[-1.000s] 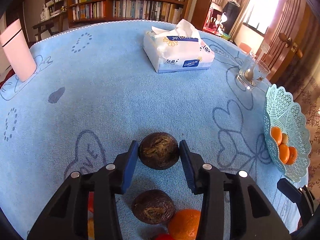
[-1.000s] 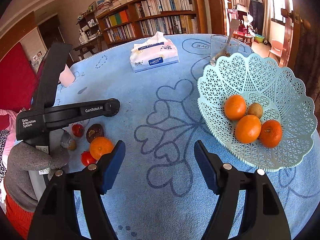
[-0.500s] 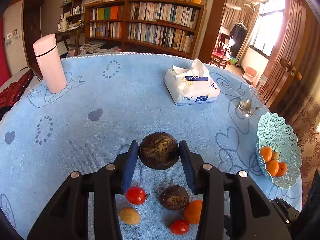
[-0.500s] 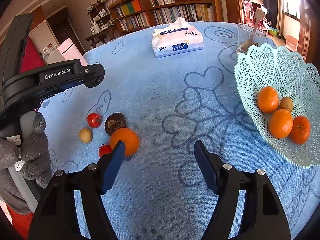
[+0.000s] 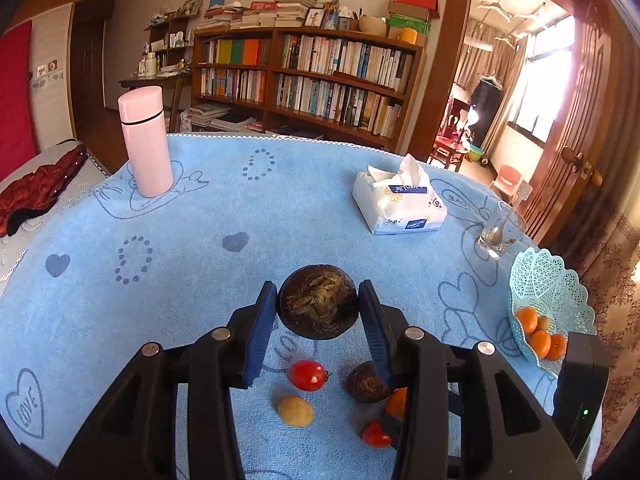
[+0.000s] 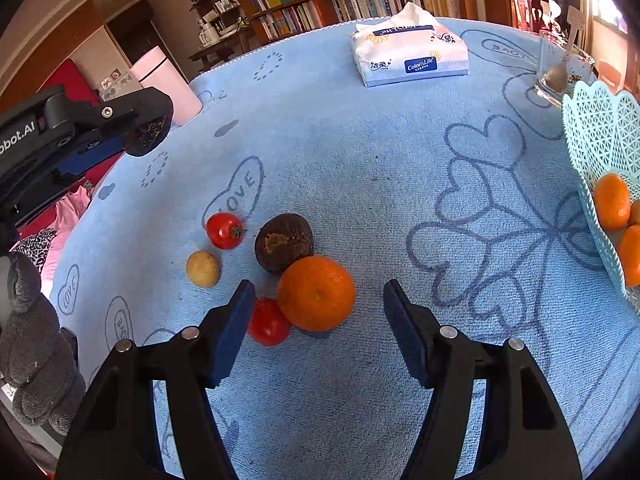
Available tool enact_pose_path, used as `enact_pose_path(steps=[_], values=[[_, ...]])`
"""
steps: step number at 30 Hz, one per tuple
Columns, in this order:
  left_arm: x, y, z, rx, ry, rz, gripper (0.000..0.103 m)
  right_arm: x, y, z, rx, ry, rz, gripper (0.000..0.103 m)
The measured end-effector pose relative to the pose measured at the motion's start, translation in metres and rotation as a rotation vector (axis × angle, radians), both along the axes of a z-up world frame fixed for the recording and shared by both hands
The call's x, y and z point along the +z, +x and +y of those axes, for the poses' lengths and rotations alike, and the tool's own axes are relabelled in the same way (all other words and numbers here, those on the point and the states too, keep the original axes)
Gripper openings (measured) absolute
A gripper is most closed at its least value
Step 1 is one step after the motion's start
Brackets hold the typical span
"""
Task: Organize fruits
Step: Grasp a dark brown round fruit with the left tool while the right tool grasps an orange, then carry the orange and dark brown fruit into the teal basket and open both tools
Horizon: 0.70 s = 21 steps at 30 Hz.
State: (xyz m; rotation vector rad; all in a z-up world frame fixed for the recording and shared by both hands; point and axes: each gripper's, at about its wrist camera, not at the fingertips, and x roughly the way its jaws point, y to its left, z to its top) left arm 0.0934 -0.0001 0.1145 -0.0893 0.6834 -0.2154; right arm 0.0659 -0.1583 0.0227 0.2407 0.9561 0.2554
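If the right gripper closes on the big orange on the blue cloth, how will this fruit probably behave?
The orange is round and sits on soft towelling, so a nudge may roll it only a little. It touches a red tomato and a dark brown fruit, so it would likely push them. Its dimpled peel probably gives the pads fair grip.

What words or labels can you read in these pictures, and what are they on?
"ColorisLife": tissue pack, blue label.
"LOVE": blue tablecloth, inside printed hearts.
"bot.AI": left claw body, start cut off.
Other tissue pack print and book spines: too small to read.
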Motion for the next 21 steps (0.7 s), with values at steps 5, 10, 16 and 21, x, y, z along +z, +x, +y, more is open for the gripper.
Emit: enact_pose_path(steps=[5, 10, 16, 21], values=[[-0.005, 0.000, 0.006, 0.009, -0.007, 0.010, 0.043, -0.001, 0.004, 0.004, -0.009, -0.016, -0.011, 0.060], [-0.009, 0.001, 0.010, 0.015, -0.012, 0.021, 0.043, -0.001, 0.005, 0.006, -0.003, -0.022, -0.018, 0.052], [-0.009, 0.001, 0.012, 0.015, -0.016, 0.019, 0.043, -0.002, 0.004, 0.000, -0.015, 0.000, -0.004, 0.042], [-0.010, 0.000, 0.011, 0.009, -0.014, 0.022, 0.043, 0.000, -0.002, 0.000, -0.013, -0.014, -0.010, 0.041]])
